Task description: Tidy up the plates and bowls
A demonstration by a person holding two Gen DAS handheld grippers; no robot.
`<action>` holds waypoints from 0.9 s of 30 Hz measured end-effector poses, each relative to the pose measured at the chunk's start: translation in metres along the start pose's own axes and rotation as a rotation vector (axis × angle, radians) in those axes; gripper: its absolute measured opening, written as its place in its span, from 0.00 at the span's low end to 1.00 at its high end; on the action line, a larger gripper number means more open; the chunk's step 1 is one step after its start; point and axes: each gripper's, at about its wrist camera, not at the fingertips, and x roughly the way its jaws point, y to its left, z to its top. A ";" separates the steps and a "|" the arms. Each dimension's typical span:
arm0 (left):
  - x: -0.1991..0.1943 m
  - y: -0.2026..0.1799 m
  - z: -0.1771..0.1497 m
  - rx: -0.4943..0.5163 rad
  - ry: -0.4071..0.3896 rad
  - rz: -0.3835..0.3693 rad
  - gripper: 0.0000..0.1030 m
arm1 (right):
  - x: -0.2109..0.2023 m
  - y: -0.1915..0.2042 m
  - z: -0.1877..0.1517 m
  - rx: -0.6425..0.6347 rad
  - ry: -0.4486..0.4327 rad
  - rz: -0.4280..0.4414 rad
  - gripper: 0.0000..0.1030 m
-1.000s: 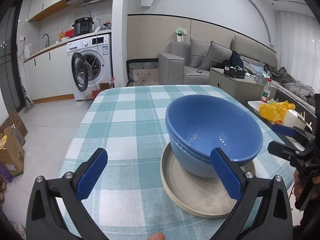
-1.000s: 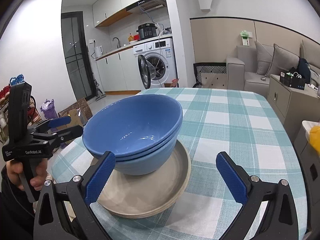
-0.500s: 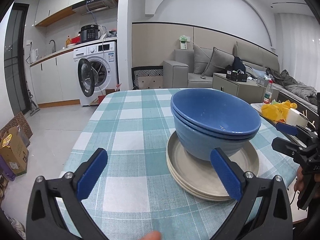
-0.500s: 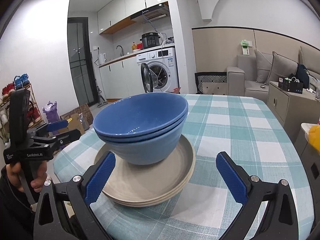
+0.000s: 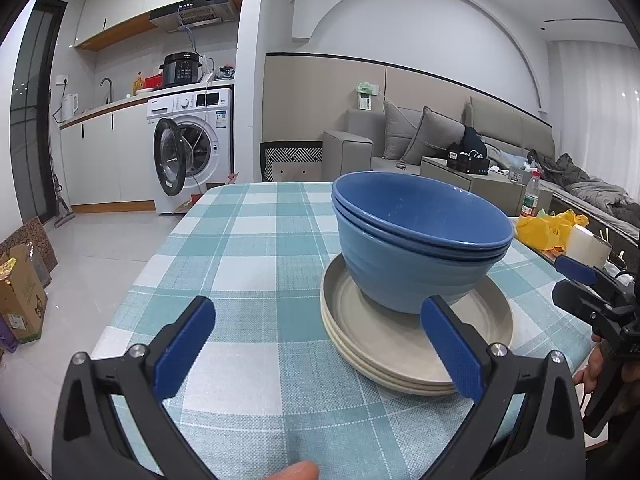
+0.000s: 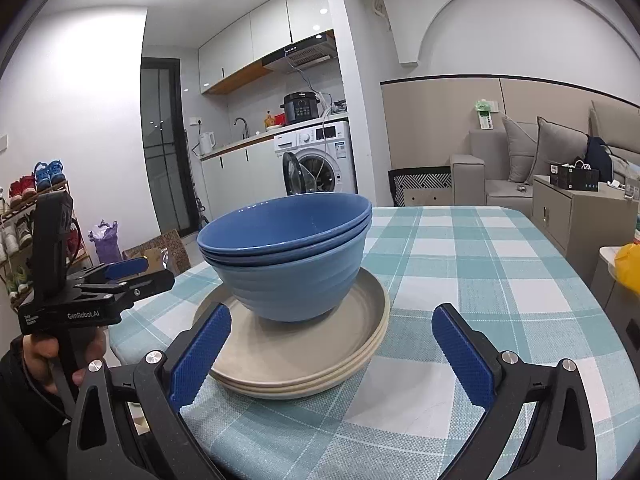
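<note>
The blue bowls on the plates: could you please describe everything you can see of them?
The blue bowls are nested one inside another; two rims show clearly, possibly a third. They look like matte glazed ceramic, with faint horizontal ridges on the outer wall and a smooth, empty inside. They stand upright, with the lowest bowl's base resting toward the far side of the top plate of the beige plates, on the checked tablecloth. Neither the left gripper nor the right gripper touches them; both are open.

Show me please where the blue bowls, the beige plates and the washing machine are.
blue bowls (image 5: 416, 264): left wrist view, outer wall of the lower bowl.
beige plates (image 6: 320, 354): right wrist view, bare top surface near the front rim.
washing machine (image 5: 200, 128): left wrist view, white front panel.
</note>
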 end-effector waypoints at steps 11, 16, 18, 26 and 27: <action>-0.003 -0.002 0.000 -0.005 -0.013 0.000 1.00 | -0.005 0.000 -0.004 0.004 -0.024 -0.008 0.99; -0.005 -0.004 -0.001 0.010 -0.018 -0.010 1.00 | -0.004 0.002 -0.005 -0.002 -0.022 -0.007 0.99; -0.006 -0.006 -0.001 0.015 -0.019 -0.013 1.00 | -0.004 0.003 -0.005 -0.006 -0.022 -0.009 0.99; -0.009 -0.006 -0.001 0.016 -0.030 -0.017 1.00 | -0.004 0.006 -0.006 -0.018 -0.024 -0.011 0.99; -0.009 -0.005 -0.001 0.016 -0.031 -0.016 1.00 | -0.005 0.006 -0.006 -0.019 -0.031 -0.016 0.99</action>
